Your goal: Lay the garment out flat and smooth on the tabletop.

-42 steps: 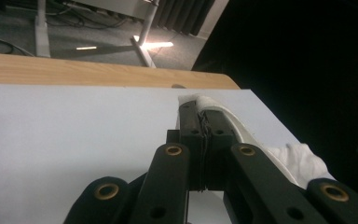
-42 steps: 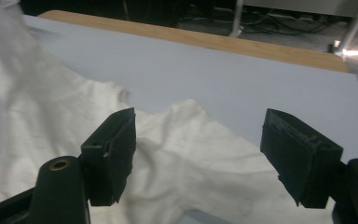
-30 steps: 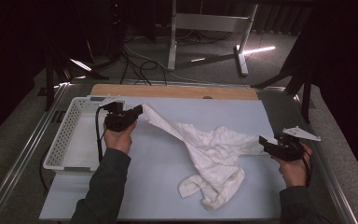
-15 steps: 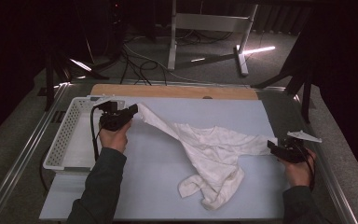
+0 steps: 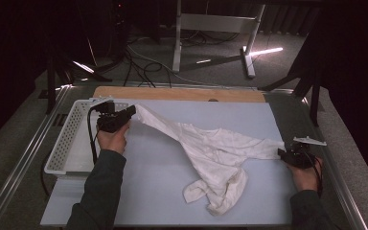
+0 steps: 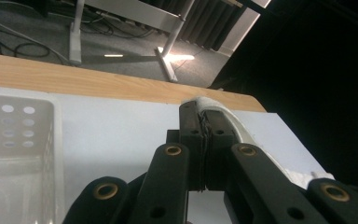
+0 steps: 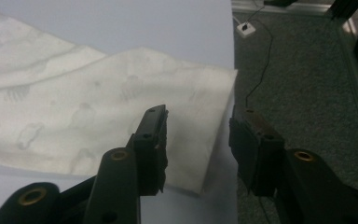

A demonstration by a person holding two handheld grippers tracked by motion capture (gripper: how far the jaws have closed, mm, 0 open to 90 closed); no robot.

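A white long-sleeved garment (image 5: pixel 215 153) lies stretched across the pale blue table mat (image 5: pixel 143 182). My left gripper (image 5: pixel 133 109) is at the far left beside the basket, shut on the end of one sleeve, which is drawn taut. In the left gripper view the jaws (image 6: pixel 204 109) are pressed together on a white fold of the garment (image 6: pixel 233 122). My right gripper (image 5: pixel 281 152) sits low at the mat's right edge by the other sleeve end. Its jaws (image 7: pixel 198 119) have just been closing and still stand apart, with the corner of the sleeve (image 7: pixel 74 107) lying between them, unpinched.
A white perforated basket (image 5: pixel 64 143) stands along the left edge of the mat. A wooden board (image 5: pixel 182 93) runs along the far side. Metal rails frame the table; beyond the right edge is grey carpet (image 7: pixel 298 70) with a cable.
My right gripper has sunk to the mat at the sleeve end and its jaws have narrowed. The left gripper has stayed put, still clamped on its sleeve.
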